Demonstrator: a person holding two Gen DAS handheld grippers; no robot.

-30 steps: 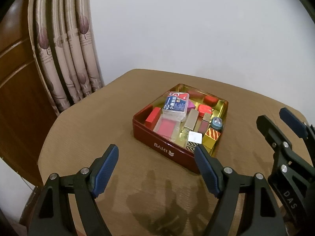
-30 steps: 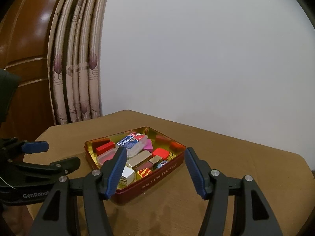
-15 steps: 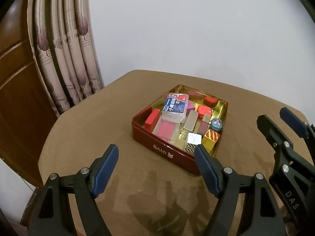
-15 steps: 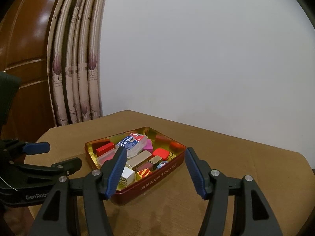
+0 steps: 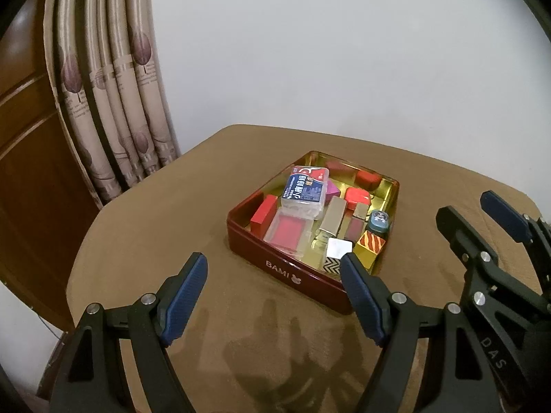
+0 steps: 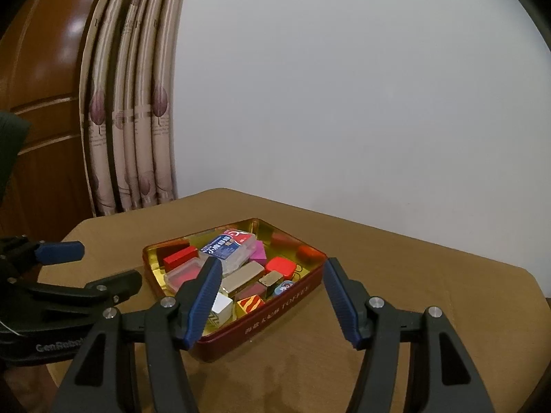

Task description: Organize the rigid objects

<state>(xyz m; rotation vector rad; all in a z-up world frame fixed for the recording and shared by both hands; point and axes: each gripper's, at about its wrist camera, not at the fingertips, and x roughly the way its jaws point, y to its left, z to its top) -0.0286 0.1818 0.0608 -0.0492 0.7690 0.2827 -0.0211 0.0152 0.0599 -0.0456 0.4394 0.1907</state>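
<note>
We see the red tin (image 5: 286,268) of small blocks on the brown counter (image 5: 144,241), just ahead of both claws. Left claw (image 5: 272,296) and right claw (image 6: 272,299) stand released, empty, apart from the tin.

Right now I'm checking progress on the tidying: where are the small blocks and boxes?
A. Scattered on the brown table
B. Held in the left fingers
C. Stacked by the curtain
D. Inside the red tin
D: the blue-labelled clear box, the red block and the other small pieces all lie within the walls of the red tin, and both pairs of fingers are open and empty.
</note>
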